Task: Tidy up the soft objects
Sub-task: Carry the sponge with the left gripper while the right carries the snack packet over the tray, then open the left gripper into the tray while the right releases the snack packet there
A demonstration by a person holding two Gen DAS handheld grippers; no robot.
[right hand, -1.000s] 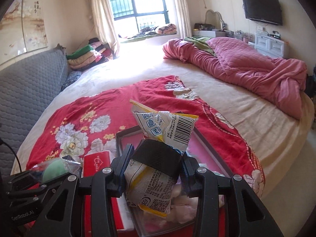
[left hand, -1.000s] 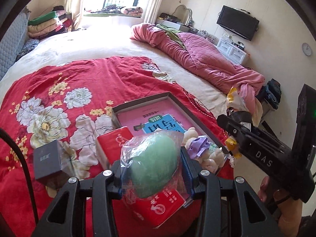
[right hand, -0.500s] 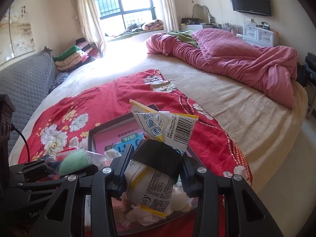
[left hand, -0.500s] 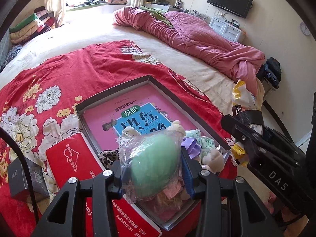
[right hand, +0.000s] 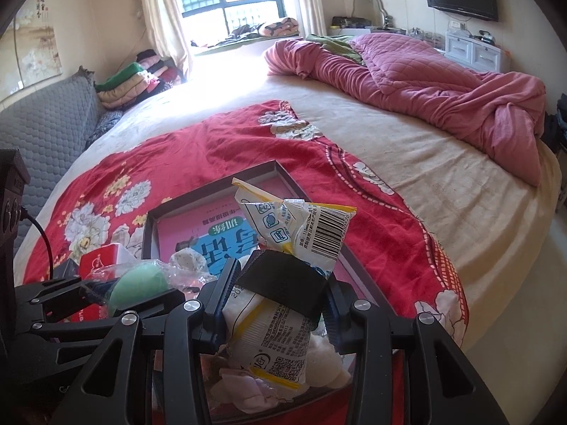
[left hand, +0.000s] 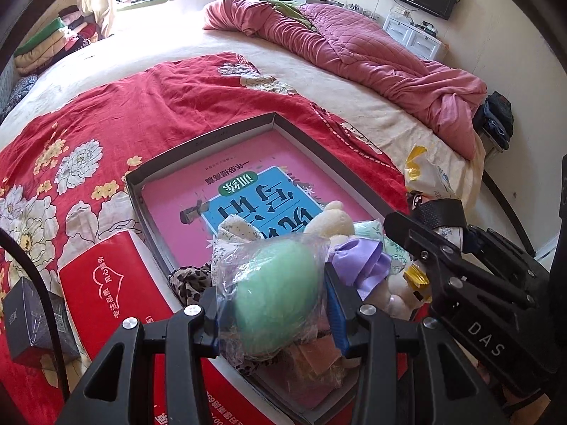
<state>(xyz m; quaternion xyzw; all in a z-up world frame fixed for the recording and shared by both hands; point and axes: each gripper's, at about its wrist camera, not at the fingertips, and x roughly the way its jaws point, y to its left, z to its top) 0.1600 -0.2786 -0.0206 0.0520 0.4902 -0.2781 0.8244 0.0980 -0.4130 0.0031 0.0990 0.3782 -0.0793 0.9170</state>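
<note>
So the left gripper [left hand: 271,313] is clamped tight on a bagged green sponge [left hand: 274,299], held over the near end of the tray [left hand: 198,145]. Right gripper [right hand: 276,310] is squeezed shut on a white and yellow packet [right hand: 283,318], also above the tray's near end. Under them sits a pile of soft stuff, including a plush toy [left hand: 333,219]. Farther in the tray lies a pink book [left hand: 226,184]. A red box [left hand: 102,283] touches the tray's left edge, all on a red blanket [left hand: 141,99].
</note>
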